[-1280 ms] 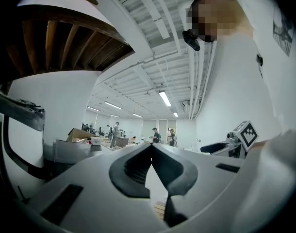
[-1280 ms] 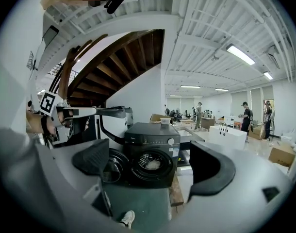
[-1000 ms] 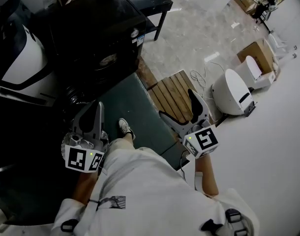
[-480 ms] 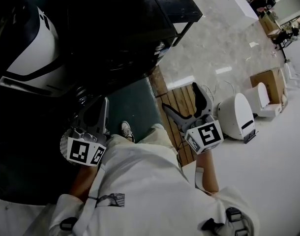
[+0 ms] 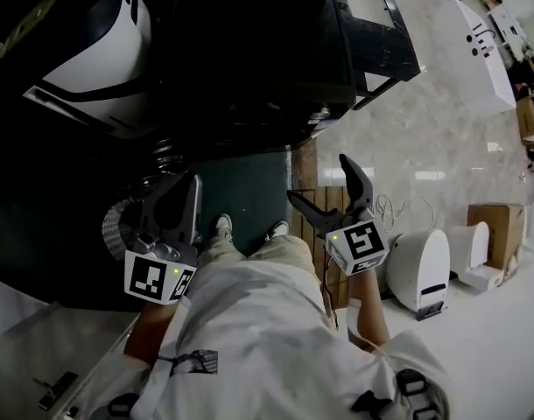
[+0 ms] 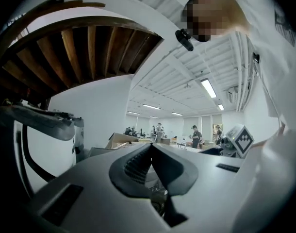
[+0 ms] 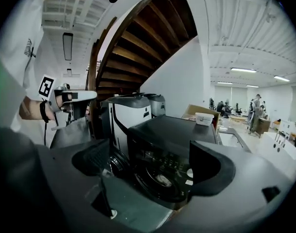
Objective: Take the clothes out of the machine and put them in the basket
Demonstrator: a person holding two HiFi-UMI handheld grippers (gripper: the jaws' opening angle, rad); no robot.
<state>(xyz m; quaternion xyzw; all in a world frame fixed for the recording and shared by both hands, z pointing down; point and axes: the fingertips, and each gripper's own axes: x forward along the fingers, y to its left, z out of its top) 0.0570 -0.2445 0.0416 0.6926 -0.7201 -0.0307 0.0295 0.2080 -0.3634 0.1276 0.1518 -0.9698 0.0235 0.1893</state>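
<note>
The black washing machine (image 5: pixel 249 51) stands ahead of me, and its round front door (image 7: pixel 160 178) looks closed in the right gripper view. No clothes show in any view. My left gripper (image 5: pixel 184 189) is held low in front of my left leg, pads pressed together with nothing between them (image 6: pixel 150 147). To its right, my right gripper (image 5: pixel 324 186) is open and empty, and it faces the machine (image 7: pixel 153 161). A round perforated rim (image 5: pixel 116 224) sits on the floor beside the left gripper; I cannot tell if it is the basket.
My shoes stand on a dark green mat (image 5: pixel 241 191), with a wooden slatted board (image 5: pixel 312 160) at its right edge. A white and black appliance (image 5: pixel 83 42) stands left of the machine, a black table (image 5: pixel 376 24) to its right. A white rounded device (image 5: pixel 420 269), a cardboard box (image 5: pixel 495 221) and loose cable (image 5: pixel 389 208) lie on the floor at the right.
My view has swung so the machine now sits at top centre. Both shoes now show on the mat. The grippers keep their states; the right one has drawn closer to my legs.
</note>
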